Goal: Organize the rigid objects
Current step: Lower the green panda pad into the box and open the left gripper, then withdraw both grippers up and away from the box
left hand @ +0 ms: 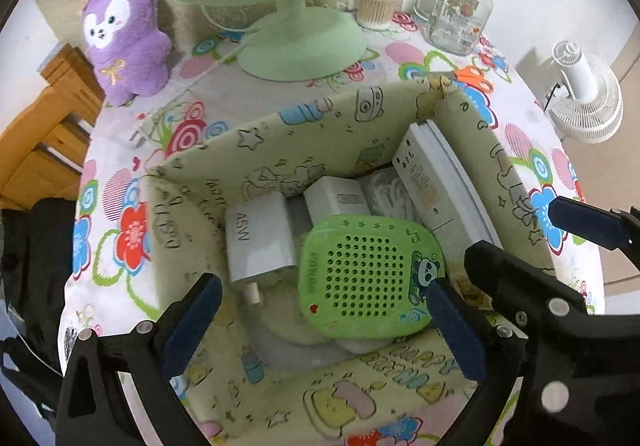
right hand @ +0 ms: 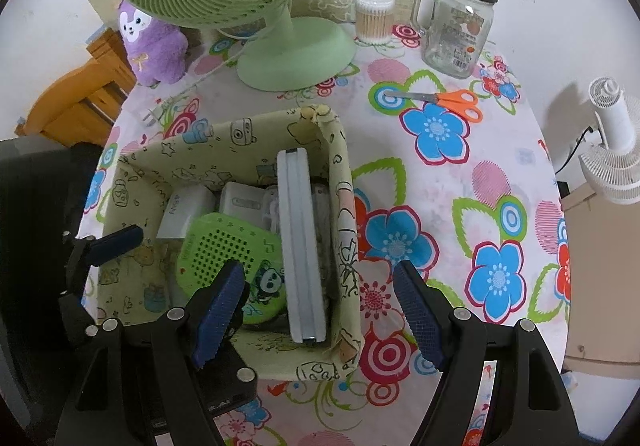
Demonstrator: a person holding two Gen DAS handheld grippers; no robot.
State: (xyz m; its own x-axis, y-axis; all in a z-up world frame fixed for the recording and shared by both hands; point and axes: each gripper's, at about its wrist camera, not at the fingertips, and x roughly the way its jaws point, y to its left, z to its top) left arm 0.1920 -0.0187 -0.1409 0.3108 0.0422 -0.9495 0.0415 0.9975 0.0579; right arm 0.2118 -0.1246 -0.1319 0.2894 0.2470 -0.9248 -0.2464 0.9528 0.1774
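Observation:
A pale green fabric bin (left hand: 280, 134) (right hand: 344, 214) sits on the flowered table. Inside lie a green panda speaker (left hand: 368, 278) (right hand: 228, 250), two white chargers (left hand: 260, 246) (left hand: 336, 198) and a white flat box (left hand: 440, 186) (right hand: 300, 246) standing on edge against the right wall. My left gripper (left hand: 324, 322) is open and empty, hovering over the bin just above the speaker. My right gripper (right hand: 320, 310) is open and empty, straddling the bin's right wall near its front corner. Orange scissors (right hand: 448, 100) lie on the table behind the bin.
A green desk fan (right hand: 292, 46), a purple plush toy (right hand: 156, 46), a cotton swab tub (right hand: 374, 18) and a glass jar with green lid (right hand: 456, 34) stand at the back. A white floor fan (right hand: 612, 150) stands right of the table; a wooden chair (right hand: 80, 106) is on the left.

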